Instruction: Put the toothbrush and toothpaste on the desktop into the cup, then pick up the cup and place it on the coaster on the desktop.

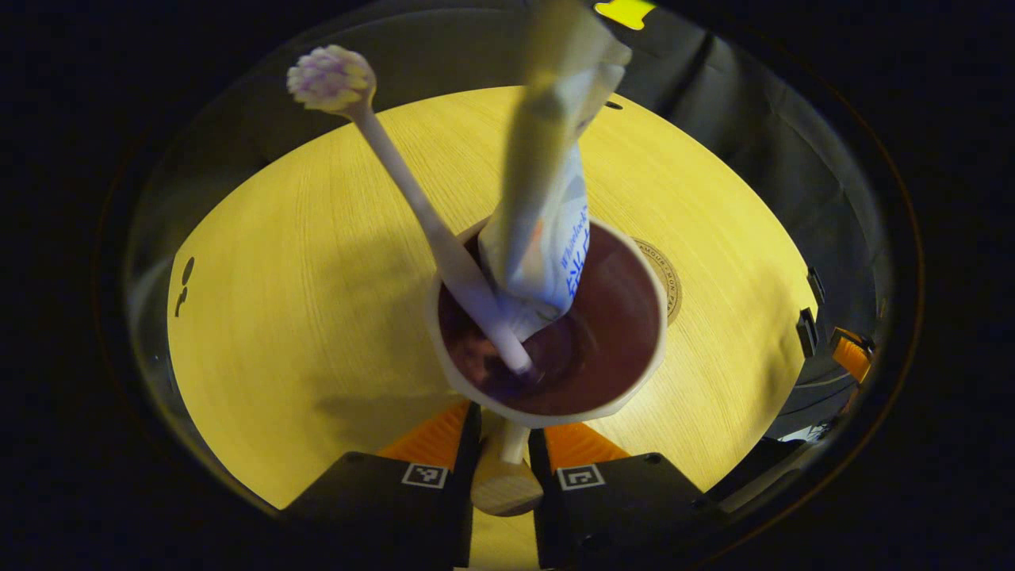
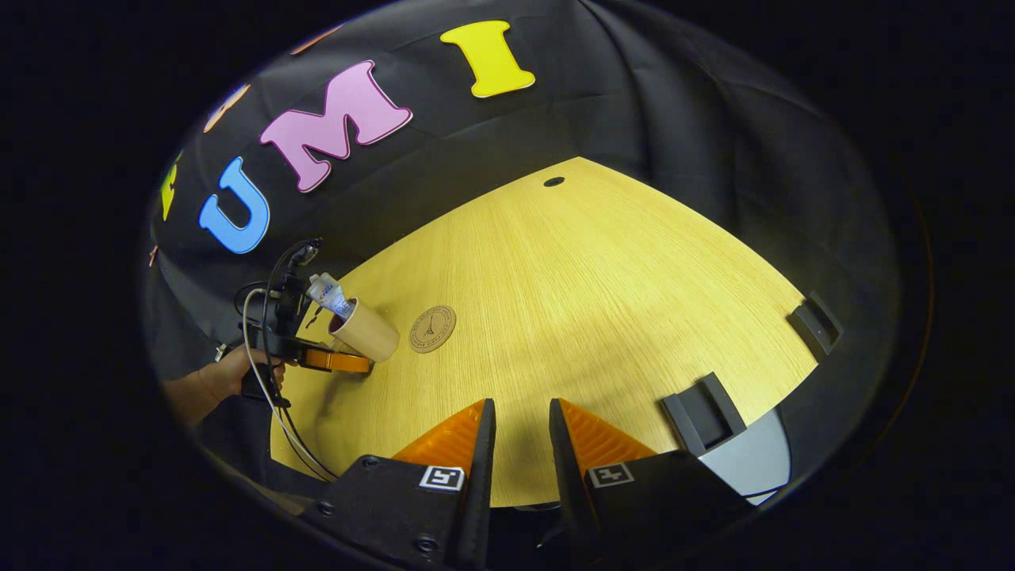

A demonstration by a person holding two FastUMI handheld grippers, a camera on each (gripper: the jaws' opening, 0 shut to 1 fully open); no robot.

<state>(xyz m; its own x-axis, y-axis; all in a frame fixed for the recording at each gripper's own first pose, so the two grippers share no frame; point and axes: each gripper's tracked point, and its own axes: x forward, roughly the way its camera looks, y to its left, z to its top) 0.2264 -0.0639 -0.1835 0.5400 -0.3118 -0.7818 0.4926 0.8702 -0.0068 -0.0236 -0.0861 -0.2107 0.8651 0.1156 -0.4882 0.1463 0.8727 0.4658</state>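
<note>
I saw my left gripper (image 1: 505,444) clamped on the wooden handle of the cream cup (image 1: 547,333), which held the white toothbrush (image 1: 412,190) and blue-white toothpaste tube (image 1: 547,198) beside the round cork coaster (image 2: 432,327), while my right gripper (image 2: 519,428) hung narrowly open and empty over the pale wooden desktop (image 2: 603,270).

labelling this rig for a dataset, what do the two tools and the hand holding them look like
Each tool has a black body with two orange ribbed fingers and a small square black-and-white marker at the base of each finger: left tool, right tool. Seen from the right gripper view, the left tool carries a black camera mount with black cables looping down. The hand holding it is bare; no sleeve shows.
</note>
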